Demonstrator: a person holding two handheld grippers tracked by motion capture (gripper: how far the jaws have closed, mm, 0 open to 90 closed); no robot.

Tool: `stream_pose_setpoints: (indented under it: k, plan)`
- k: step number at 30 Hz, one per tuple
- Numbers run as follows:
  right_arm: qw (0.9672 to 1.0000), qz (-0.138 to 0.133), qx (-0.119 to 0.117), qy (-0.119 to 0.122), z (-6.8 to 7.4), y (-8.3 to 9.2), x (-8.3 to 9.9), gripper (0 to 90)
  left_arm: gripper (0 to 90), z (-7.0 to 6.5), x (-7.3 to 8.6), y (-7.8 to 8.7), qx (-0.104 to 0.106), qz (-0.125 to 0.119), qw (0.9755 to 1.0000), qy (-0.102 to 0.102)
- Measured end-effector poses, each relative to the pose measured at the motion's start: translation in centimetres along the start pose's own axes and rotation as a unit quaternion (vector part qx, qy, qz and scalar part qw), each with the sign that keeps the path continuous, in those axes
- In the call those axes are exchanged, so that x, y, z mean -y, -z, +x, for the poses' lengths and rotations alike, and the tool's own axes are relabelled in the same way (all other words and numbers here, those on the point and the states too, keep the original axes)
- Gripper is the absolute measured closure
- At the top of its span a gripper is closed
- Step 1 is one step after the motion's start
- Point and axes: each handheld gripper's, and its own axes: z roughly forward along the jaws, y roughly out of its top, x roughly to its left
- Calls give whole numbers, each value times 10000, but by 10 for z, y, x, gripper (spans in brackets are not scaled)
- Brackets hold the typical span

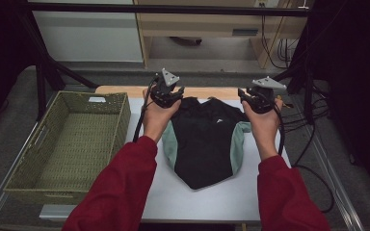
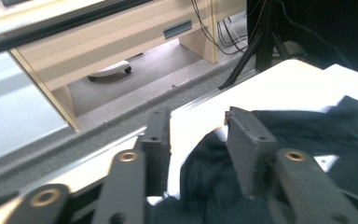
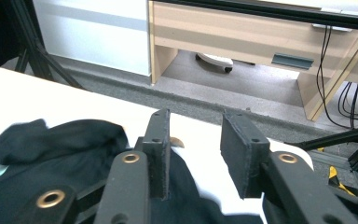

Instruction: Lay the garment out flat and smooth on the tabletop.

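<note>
Here I hold both grippers, left gripper (image 1: 169,97) and right gripper (image 1: 255,102), jaws apart, unclamped, at the twelve o'clock shoulders of the black, mint-sided fabric garment (image 1: 204,144) lying mid-table, seemingly for laying flat.

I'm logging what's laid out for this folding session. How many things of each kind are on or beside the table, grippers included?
Black garment with pale green side panels: 1
Green woven rectangular basket: 1
Black two-jaw grippers, left gripper and right gripper: 2
Total: 4
</note>
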Motion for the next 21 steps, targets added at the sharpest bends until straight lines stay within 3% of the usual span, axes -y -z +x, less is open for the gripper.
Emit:
stream_pose_setpoints:
  k: [5, 7, 9, 14, 18, 21]
  plan:
    - [9998, -90, -154, -14, 15, 31, 29, 545, 486, -25, 20, 29, 155, -62, 9998, -91]
    - [9997, -107, -241, 15, 21, 43, 40, 514, 469, -32, 31, 41, 252, -63, 9997, -9]
    - [9993, 66, -378, 5, 28, 58, 51, 471, 459, -37, 43, 51, 330, -98, 9994, 69]
    - [9992, 40, -391, 28, 42, 86, 77, 435, 424, -47, 88, 82, 530, 28, 9980, 356]
    - [9987, 8, -454, -217, 51, 106, 105, 436, 423, -57, 129, 103, 691, 303, 9966, 318]
    - [9978, 206, -550, -312, 58, 116, 126, 441, 416, -63, 153, 117, 694, 427, 9964, 243]
